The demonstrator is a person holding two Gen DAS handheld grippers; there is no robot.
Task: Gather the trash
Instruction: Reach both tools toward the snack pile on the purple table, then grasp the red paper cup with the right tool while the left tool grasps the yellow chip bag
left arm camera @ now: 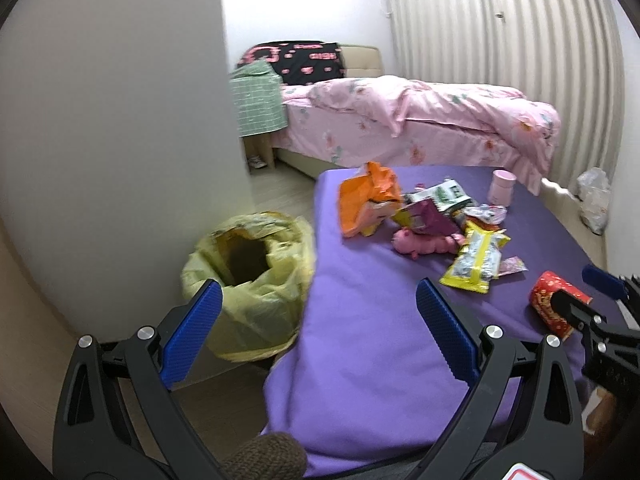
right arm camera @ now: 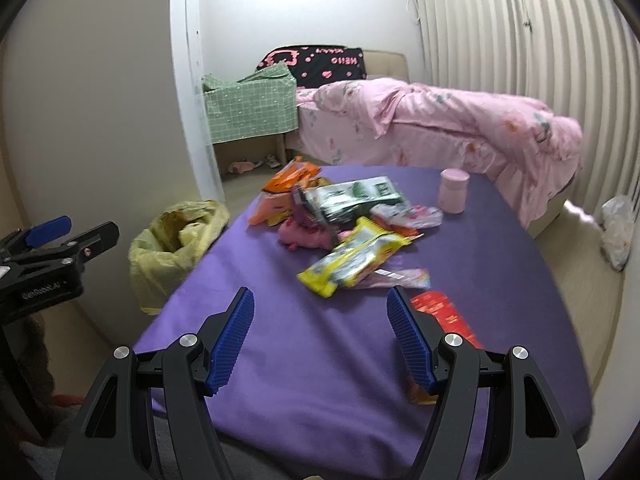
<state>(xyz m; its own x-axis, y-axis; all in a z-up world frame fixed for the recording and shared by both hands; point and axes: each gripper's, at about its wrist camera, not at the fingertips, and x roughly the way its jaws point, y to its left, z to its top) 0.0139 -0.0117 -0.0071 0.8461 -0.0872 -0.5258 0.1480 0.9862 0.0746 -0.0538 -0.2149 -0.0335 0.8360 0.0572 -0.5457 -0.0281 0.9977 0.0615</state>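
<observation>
Both hand-held grippers, left (left arm camera: pixel 316 294) & right (right arm camera: pixel 320 304), released; wrappers (right arm camera: pixel 352 256) ahead, bin (left arm camera: pixel 248 276) left.

Wrapper pile (right arm camera: pixel 352 228) on purple cloth, yellow-lined bin (left arm camera: pixel 248 276) beside

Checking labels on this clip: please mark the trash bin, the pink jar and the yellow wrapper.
Trash bin (left arm camera: pixel 256 292): left wrist view, on the yellow liner's front wall.
Pink jar (right arm camera: pixel 453 192): right wrist view, on the middle of its side.
Yellow wrapper (right arm camera: pixel 352 260): right wrist view, on its printed centre.

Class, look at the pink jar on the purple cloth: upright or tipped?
Upright: the pink jar stands on its base on the purple cloth, lid uppermost.
</observation>
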